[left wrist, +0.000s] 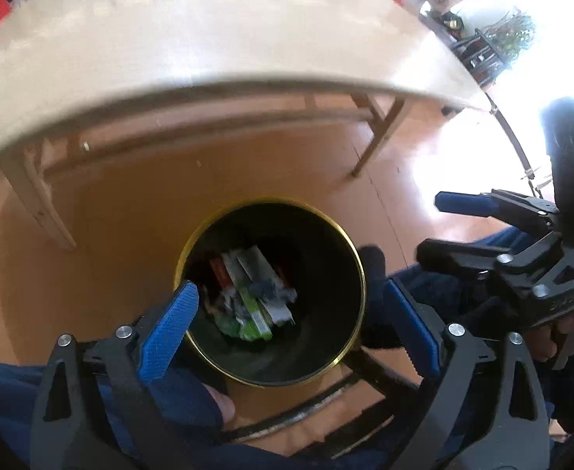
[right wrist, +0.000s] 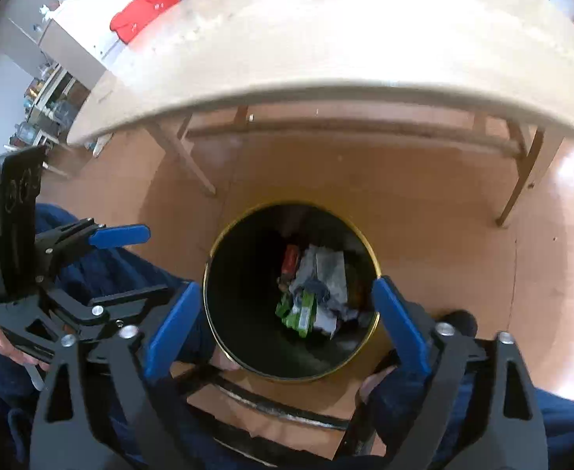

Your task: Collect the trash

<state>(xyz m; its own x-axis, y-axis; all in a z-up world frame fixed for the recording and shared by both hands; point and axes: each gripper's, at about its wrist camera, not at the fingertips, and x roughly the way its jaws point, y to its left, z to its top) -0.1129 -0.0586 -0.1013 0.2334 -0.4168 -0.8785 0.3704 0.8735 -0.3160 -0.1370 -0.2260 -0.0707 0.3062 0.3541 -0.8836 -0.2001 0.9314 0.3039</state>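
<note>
A black round bin with a gold rim (left wrist: 355,262) stands on the floor below both grippers; it also shows in the right wrist view (right wrist: 365,243). Inside lies a pile of trash (left wrist: 253,293): green, white, grey and red wrappers, seen too in the right wrist view (right wrist: 312,297). My left gripper (left wrist: 290,329) is open and empty above the bin's mouth. My right gripper (right wrist: 287,321) is open and empty above the bin too. The right gripper shows at the right of the left wrist view (left wrist: 471,227), and the left gripper at the left of the right wrist view (right wrist: 130,262).
A light wooden table (left wrist: 208,47) spans the top of both views, also in the right wrist view (right wrist: 326,51), with its legs (left wrist: 36,196) on the orange floor (left wrist: 130,215). A red object (right wrist: 142,13) lies on a counter far left. My blue-clad legs sit beneath the grippers.
</note>
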